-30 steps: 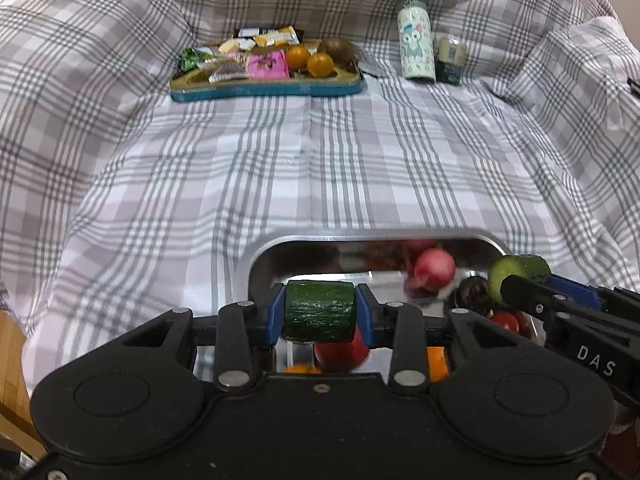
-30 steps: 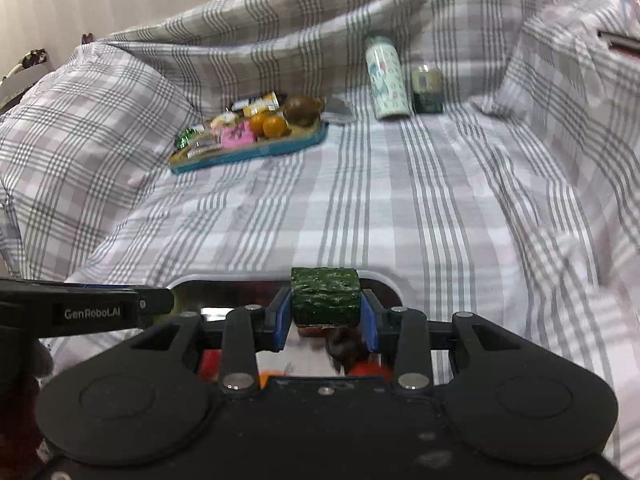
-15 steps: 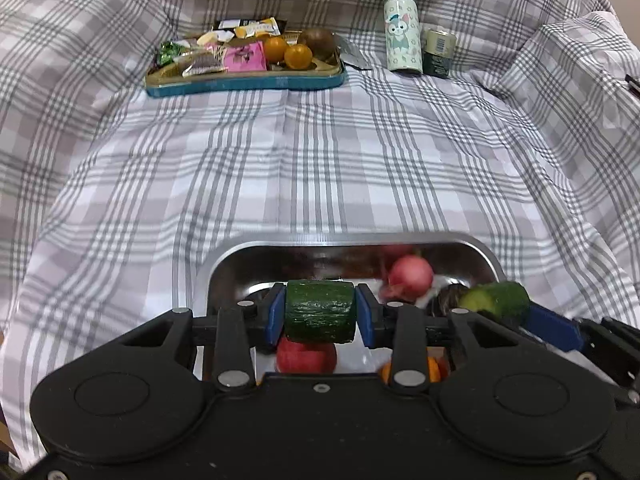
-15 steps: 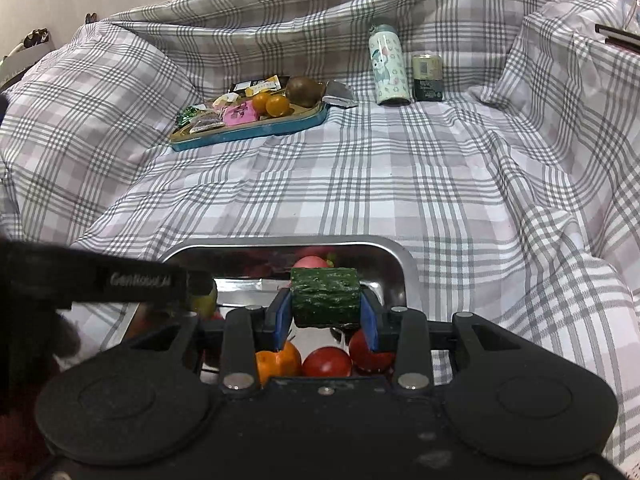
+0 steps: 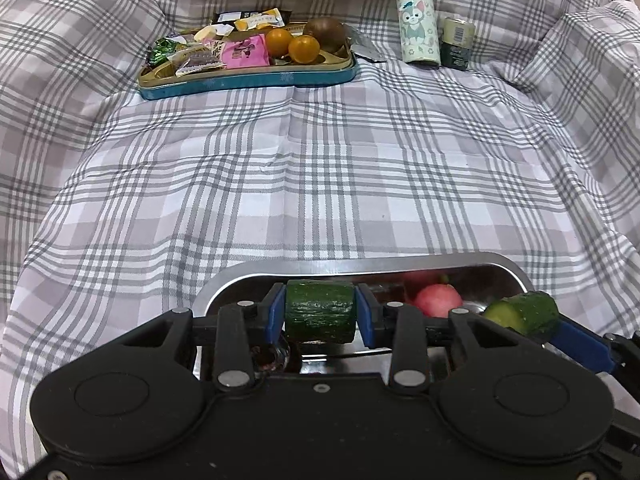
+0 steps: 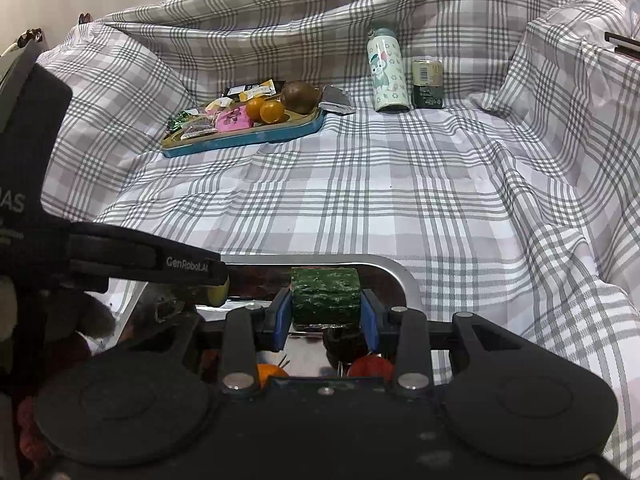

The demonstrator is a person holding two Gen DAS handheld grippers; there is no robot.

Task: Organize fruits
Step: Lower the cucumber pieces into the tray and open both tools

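My left gripper is shut on a dark green cucumber piece and hangs over the near left part of a steel tray. In that tray lie a pink-red fruit and darker fruit, half hidden by the gripper body. My right gripper is shut on a second cucumber piece, also over the steel tray; an orange and a red tomato show below it. That second piece appears at the right of the left wrist view.
On the plaid cloth at the back stands a blue tray with wrapped snacks, two small oranges and a kiwi. To its right stand a printed bottle and a small can. Cloth folds rise on both sides.
The left gripper has carried its cucumber piece across the steel tray and a little lower; in the right wrist view its finger reaches further right. Both grips hold as before.
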